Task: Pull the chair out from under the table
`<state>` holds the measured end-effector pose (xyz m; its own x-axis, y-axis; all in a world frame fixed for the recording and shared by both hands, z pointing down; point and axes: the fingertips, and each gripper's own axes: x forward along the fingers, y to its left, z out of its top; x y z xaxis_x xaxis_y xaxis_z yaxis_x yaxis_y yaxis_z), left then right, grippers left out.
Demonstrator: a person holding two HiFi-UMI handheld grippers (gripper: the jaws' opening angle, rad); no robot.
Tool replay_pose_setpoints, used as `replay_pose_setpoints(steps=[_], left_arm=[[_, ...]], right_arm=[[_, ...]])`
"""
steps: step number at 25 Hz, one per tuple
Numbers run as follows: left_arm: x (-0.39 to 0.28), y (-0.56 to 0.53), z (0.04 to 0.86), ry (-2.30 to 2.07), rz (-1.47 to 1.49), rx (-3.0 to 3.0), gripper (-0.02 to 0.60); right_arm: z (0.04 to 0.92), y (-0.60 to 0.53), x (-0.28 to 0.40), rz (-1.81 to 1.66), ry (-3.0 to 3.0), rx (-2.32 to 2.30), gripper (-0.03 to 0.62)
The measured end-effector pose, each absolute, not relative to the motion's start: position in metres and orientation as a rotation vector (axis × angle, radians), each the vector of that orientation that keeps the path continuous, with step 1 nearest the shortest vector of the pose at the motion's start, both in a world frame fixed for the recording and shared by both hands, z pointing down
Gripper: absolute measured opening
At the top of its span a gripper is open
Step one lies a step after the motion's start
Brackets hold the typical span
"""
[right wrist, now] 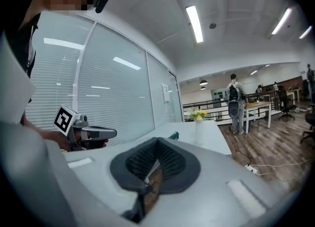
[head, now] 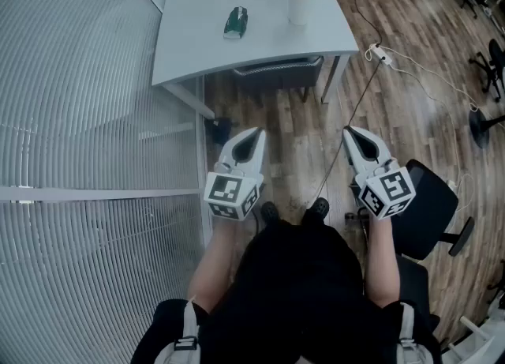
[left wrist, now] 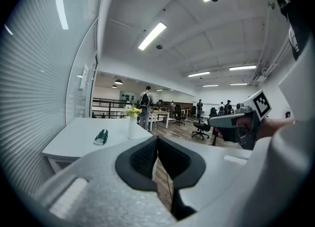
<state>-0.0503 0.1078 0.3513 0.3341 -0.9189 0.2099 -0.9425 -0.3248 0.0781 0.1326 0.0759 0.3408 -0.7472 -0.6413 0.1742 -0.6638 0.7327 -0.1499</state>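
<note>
I hold my left gripper and right gripper out in front of me, side by side and well apart, above the wooden floor. On both, the fingers are pressed together with nothing between them. Close by my right side stands a black swivel chair, clear of either gripper.

Ahead of me, the chair is tucked under the tabletop. Only its dark back shows below the near rim, between the table legs. Neither gripper touches it.

On the tabletop a small green thing lies near the middle. A white vase with yellow flowers stands toward the right, apart from it. On the floor to the table's right lies a power strip with its cord trailing. A glass wall with blinds runs along my left. Far beyond the table, a person stands by other desks.
</note>
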Motion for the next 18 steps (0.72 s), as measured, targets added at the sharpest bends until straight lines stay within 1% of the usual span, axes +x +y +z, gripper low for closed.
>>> replay_pose_setpoints(steps=[13,18], left_arm=[[-0.096,0.111,0.36,-1.691,0.251,2.44,0.009],[-0.112,0.118,0.363,-1.663,0.267,2.461,0.009]], right_arm=[[0.341,0.09,0.09,0.244,-2.765,1.124,0.002],[0.342,0.094,0.083,0.234,-2.731,1.224,0.002]])
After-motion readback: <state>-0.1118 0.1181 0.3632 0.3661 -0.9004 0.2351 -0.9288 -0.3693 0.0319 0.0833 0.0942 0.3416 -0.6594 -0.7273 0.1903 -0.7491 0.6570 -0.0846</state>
